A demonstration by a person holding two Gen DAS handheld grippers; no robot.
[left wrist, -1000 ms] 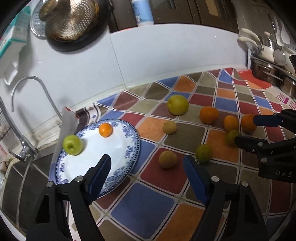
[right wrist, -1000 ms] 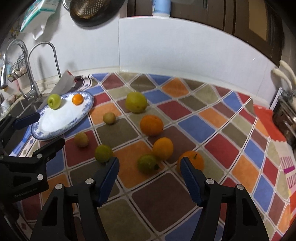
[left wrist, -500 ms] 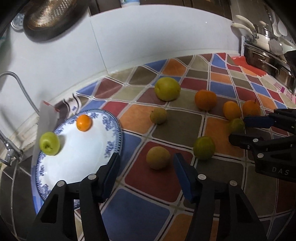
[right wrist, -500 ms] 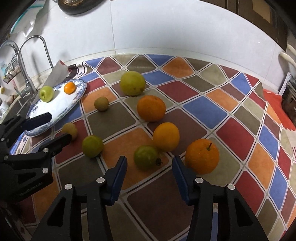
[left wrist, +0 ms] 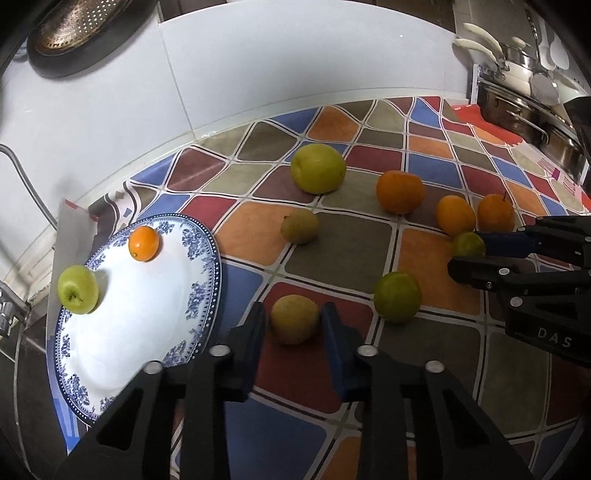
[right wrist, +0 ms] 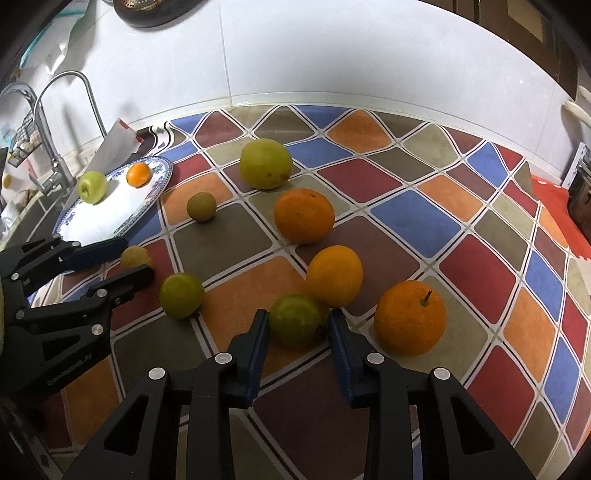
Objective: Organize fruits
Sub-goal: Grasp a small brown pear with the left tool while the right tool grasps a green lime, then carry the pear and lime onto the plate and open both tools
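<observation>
On the colourful checked mat, my left gripper [left wrist: 293,310] is shut on a small brownish-yellow fruit [left wrist: 294,319] that rests beside the blue-patterned plate [left wrist: 199,258]. The plate holds a green apple [left wrist: 78,290] and a small orange [left wrist: 144,243]. My right gripper [right wrist: 298,315] is closing, its pads against the sides of a dark green fruit [right wrist: 295,319] that still sits on the mat. Around it lie oranges [right wrist: 303,215] [right wrist: 334,276] [right wrist: 409,317], a green citrus [right wrist: 181,295], another small brown fruit [right wrist: 201,206] and a large yellow-green fruit [right wrist: 265,163].
A tap [right wrist: 55,122] and sink lie left of the plate. Steel pots [left wrist: 517,110] stand at the mat's right end. A white tiled wall closes off the back, with a strainer pan [left wrist: 85,29] hanging on it.
Both grippers sank toward the mat and their jaws closed in, the left around the brownish-yellow fruit, the right around the dark green fruit. The other fruits stayed put.
</observation>
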